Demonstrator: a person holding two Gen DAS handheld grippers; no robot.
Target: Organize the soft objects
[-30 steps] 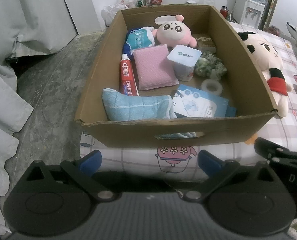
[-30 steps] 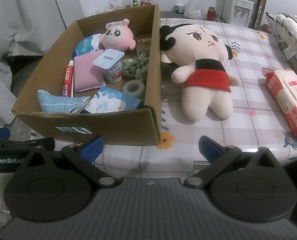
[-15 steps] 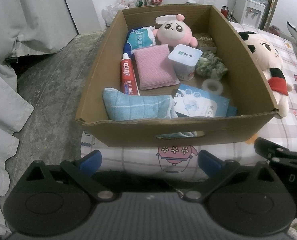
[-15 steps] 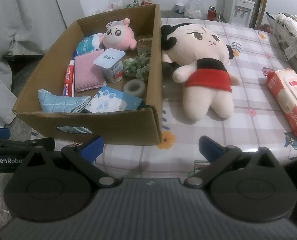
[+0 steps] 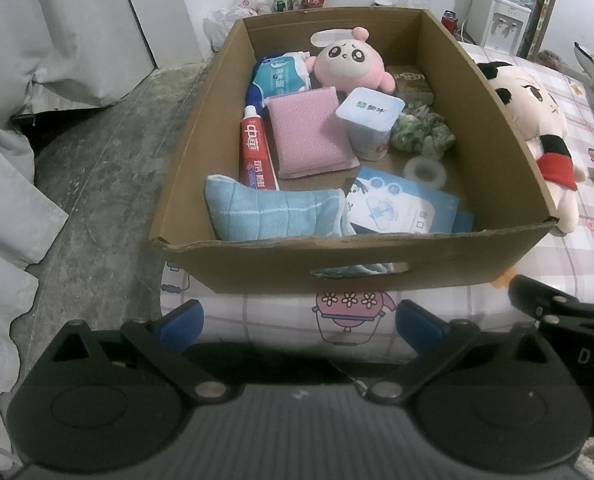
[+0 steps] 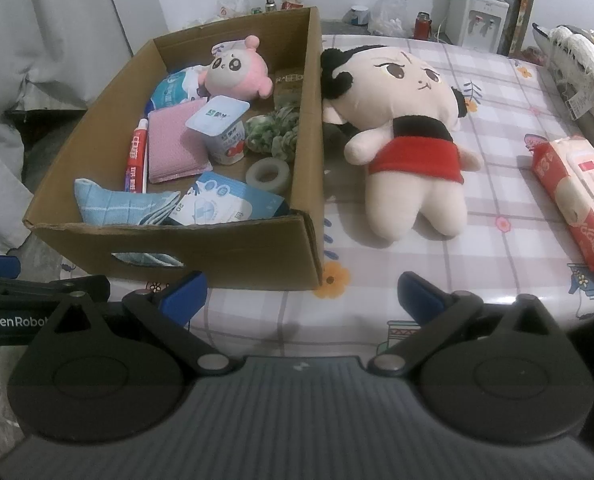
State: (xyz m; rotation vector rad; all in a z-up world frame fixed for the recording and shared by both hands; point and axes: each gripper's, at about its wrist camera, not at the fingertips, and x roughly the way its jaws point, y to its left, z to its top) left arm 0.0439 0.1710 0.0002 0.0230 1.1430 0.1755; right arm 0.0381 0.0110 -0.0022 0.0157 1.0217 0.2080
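Observation:
A cardboard box [image 5: 357, 268] [image 6: 185, 244] stands on the table's left end. In it lie a pink plush [image 5: 351, 62] [image 6: 237, 70], a blue towel [image 5: 273, 210] [image 6: 117, 204], a pink sponge cloth [image 5: 309, 136], a green scrunchie [image 5: 421, 132] [image 6: 275, 132], toothpaste [image 5: 255, 152], a yogurt cup [image 5: 369, 120], a tape roll [image 5: 423, 168] and blue packets [image 5: 401, 206]. A big doll [image 6: 409, 128] [image 5: 537, 120] in a red skirt lies on the table right of the box. My left gripper [image 5: 299, 320] and right gripper [image 6: 301, 292] are open, empty, at the near table edge.
A red wet-wipes pack [image 6: 577, 196] lies at the table's right. The checked tablecloth [image 6: 497, 92] covers the table. Grey floor [image 5: 97, 168] and white curtains [image 5: 57, 32] are left of the box. A water dispenser [image 6: 477, 20] stands at the back.
Both grippers have drifted very slightly; the box and doll sit a touch lower in view. Nothing was taken hold of or moved.

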